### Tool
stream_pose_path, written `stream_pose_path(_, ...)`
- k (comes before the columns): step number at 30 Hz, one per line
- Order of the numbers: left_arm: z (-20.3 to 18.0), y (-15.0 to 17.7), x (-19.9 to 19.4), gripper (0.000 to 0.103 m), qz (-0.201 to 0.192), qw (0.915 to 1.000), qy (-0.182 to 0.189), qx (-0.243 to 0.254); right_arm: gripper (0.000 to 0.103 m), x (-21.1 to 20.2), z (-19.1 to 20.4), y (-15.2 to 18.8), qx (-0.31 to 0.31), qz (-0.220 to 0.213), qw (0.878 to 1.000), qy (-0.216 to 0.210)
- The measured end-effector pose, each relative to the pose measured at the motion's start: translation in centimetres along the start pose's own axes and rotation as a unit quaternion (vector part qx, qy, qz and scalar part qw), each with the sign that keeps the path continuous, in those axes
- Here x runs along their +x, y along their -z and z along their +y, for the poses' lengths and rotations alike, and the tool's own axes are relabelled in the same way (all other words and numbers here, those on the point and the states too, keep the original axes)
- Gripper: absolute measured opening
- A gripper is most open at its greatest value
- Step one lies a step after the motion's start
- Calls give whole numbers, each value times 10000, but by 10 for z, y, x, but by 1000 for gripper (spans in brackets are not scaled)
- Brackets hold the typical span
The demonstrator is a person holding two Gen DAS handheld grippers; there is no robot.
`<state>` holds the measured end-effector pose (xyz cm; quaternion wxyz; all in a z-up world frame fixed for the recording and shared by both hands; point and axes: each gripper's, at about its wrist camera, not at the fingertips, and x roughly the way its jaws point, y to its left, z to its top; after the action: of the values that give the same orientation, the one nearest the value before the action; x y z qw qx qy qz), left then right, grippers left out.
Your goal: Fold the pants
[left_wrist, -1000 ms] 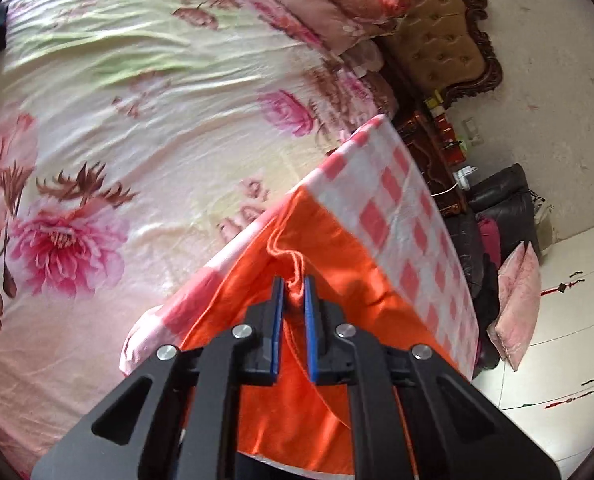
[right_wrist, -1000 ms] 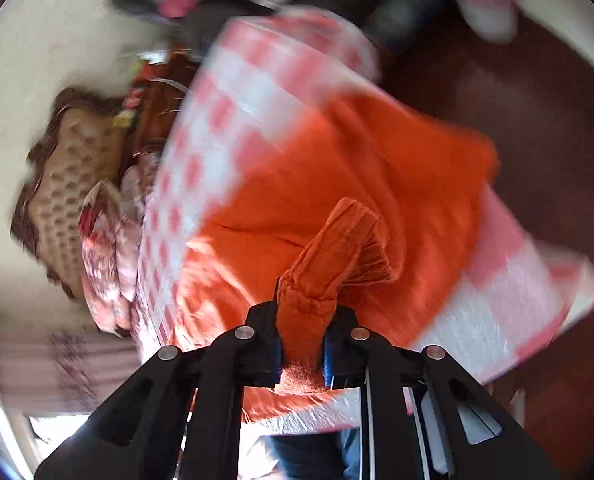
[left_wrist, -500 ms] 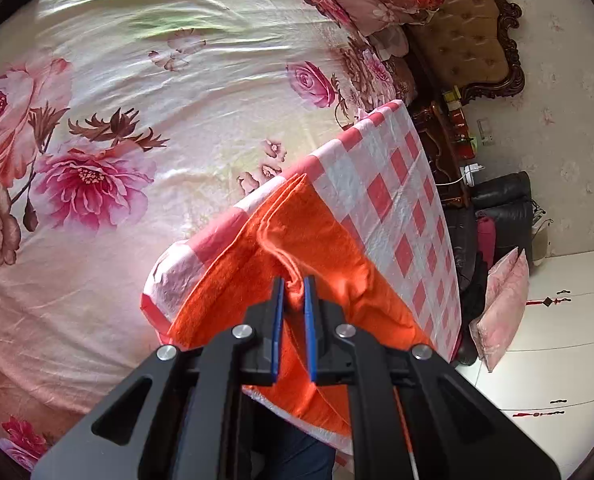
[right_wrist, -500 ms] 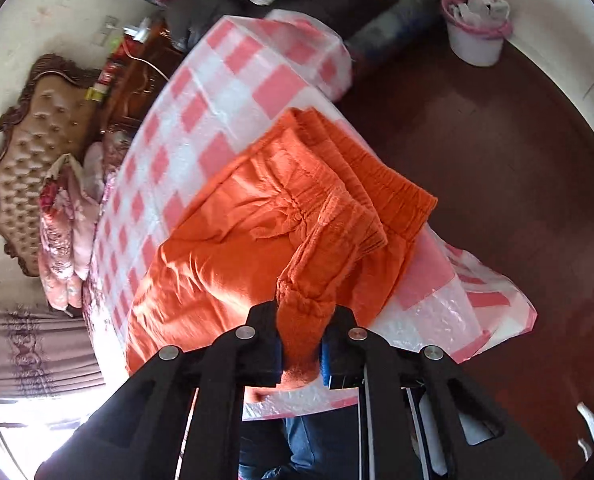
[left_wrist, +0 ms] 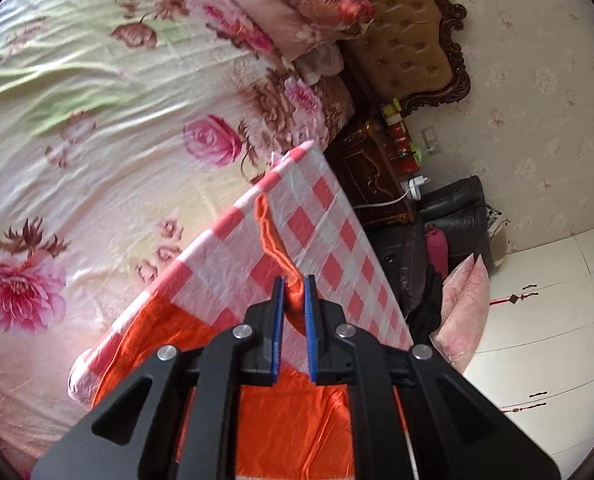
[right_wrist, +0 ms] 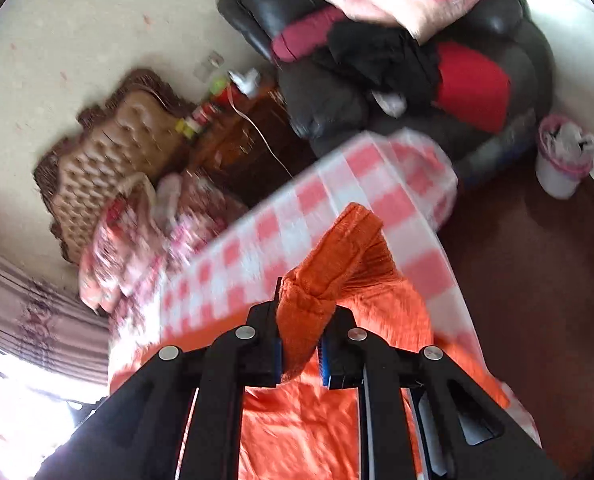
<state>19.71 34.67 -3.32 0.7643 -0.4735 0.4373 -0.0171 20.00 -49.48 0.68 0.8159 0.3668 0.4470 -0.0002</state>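
Gripping orange pants (left_wrist: 293, 300): both claws raised.

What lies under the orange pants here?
Under the orange pants lies a red-and-white checked cloth, which covers a raised surface beside the floral bed. The left gripper and right gripper each pinch pants fabric. What the cloth covers is hidden.

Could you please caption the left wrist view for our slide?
Left gripper pinching orange pants over a checked cloth beside a floral bed.
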Motion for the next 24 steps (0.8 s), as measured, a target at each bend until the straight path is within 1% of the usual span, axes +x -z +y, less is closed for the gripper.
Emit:
stream_pose_path(1,16,8,8,9,84,9999,-79,-41,15,13,-16,9,121,195,9997,74)
stream_pose_path(2,31,17,19,9,186,9995,-235,-59,15,22,-28,17,241,298,9992,90)
stream_pose_path(3,48,24,28,9,304,9990,-279,-145,15,27,-39,22,314,364,9988,128)
stream_pose_path(5,75,36,44,9,514,9975,-286,-393,15,46,-66,35,516,562,9968,235)
stream_pose_path(8,94,45,44,9,572,9968,-289,-472,15,64,-97,52,837,832,9923,388)
stream_pose_path(9,92,47,36,9,525,9974,-249,-421,15,63,-99,55,864,839,9920,365)
stream_pose_path(11,83,52,11,9,388,9989,-101,-232,15,46,-92,64,770,690,9945,163)
stream_pose_path(13,75,62,-18,9,216,9997,-101,16,15,19,-86,75,635,489,9968,56)
stream_pose_path(14,77,70,-27,9,172,9998,-108,54,15,7,-86,81,609,425,9972,23)
stream_pose_path(15,83,79,-32,9,163,9997,-195,71,15,1,-88,86,618,398,9973,15)
stream_pose_path(17,111,97,-22,9,362,9984,-440,-40,15,-6,-105,102,676,387,9968,194)
stream_pose_path(19,142,110,-8,9,586,9961,-577,-310,15,7,-130,118,829,591,9935,518)
stream_pose_path(20,153,116,-3,9,628,9954,-618,-381,15,18,-144,127,939,762,9902,691)
stream_pose_path(22,161,123,1,9,590,9955,-619,-398,14,31,-154,136,928,908,9876,882)
stream_pose_path(24,155,124,-9,9,473,9969,-548,-305,14,28,-152,137,910,857,9885,850)
